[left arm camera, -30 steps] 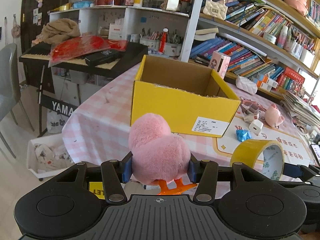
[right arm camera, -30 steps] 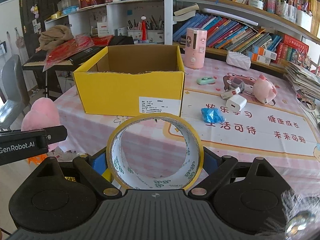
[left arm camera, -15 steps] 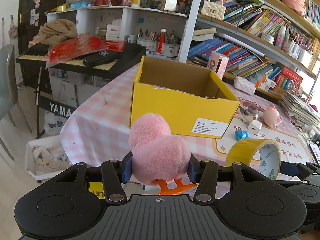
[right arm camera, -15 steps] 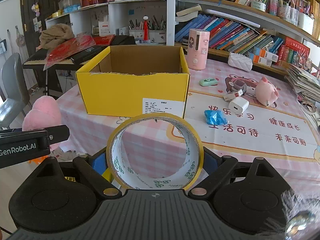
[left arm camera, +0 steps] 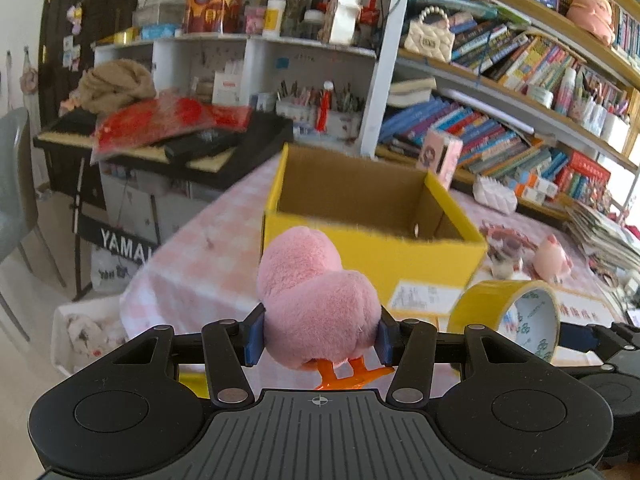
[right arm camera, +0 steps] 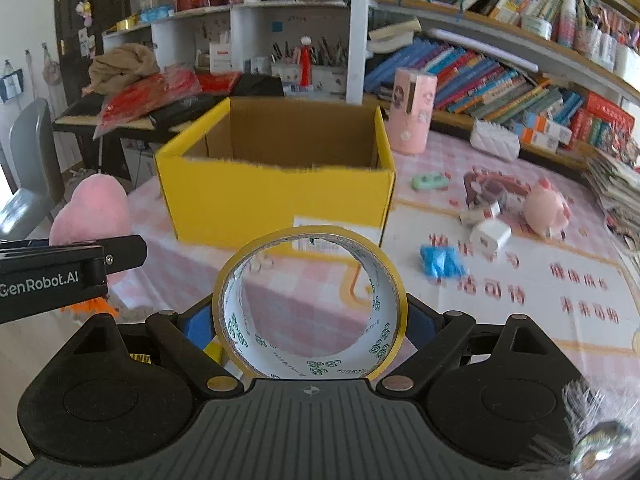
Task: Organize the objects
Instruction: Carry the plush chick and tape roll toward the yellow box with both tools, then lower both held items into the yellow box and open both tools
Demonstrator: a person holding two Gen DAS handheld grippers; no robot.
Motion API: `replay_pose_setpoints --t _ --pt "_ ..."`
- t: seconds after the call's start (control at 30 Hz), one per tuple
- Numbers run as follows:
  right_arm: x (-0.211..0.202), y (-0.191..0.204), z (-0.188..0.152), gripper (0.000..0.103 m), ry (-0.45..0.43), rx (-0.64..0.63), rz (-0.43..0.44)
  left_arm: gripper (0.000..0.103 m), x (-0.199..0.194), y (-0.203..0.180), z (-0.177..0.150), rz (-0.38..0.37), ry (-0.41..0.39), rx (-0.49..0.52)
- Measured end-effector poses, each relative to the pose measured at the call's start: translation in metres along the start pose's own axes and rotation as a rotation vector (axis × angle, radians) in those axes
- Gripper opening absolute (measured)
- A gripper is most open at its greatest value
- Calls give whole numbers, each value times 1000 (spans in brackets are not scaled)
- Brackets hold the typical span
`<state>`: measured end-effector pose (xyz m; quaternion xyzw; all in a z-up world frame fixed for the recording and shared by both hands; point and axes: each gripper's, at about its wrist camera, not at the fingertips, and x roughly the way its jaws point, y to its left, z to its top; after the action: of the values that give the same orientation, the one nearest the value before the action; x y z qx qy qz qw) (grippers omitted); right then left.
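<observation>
Firstly, in the left wrist view, the left gripper (left arm camera: 319, 338) sits at the lower centre of the frame, and its two blue-padded fingers (left arm camera: 255, 334) are closed on the sides of a pink fluffy plush chick with orange feet (left arm camera: 318, 300), so the toy is squeezed between them and held above the edge of the pink checked tablecloth (left arm camera: 200, 256). Directly behind the toy, in the middle of the frame, stands an open yellow cardboard box with a white label (left arm camera: 372, 220); its brown inside is seen from above. At the lower right of this frame a roll of yellow adhesive tape with a white printed core (left arm camera: 510, 316) is visible, and it is held by the other tool. A small pink pig figure (left arm camera: 554, 258) lies on the table at the right, near the box. In the right wrist view, the right gripper (right arm camera: 310, 322) is at the lower centre, and its fingers (right arm camera: 198, 326) press on both sides of the yellow tape roll (right arm camera: 310, 308), which stands upright with its hole facing the camera. The yellow box (right arm camera: 276, 196) is behind the roll, in the centre of the frame. At the left edge the pink plush chick (right arm camera: 94, 210) appears again, partly hidden behind the black body of the left gripper (right arm camera: 86, 258). To the right of the box, a blue crumpled wrapper (right arm camera: 442, 262) and a white charger cube (right arm camera: 490, 236) rest on the table near each other.
</observation>
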<state>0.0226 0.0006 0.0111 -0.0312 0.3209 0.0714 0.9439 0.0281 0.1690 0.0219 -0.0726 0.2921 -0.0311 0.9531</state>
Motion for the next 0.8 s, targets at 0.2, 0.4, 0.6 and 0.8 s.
replay_pose_setpoints --t 0.2,0.4,0.6,0.8 --pt "13 -8 39 91 -132 -32 12 50 18 -5 36 25 -68 2" --pt "41 -17 76 91 -223 -115 32 50 48 -14 64 59 -99 -16" --pt "84 -22 94 91 -248 -218 52 50 77 -23 78 108 -91 -30" --pt "127 -26 102 91 -205 -283 98 50 105 -32 86 144 -54 -19"
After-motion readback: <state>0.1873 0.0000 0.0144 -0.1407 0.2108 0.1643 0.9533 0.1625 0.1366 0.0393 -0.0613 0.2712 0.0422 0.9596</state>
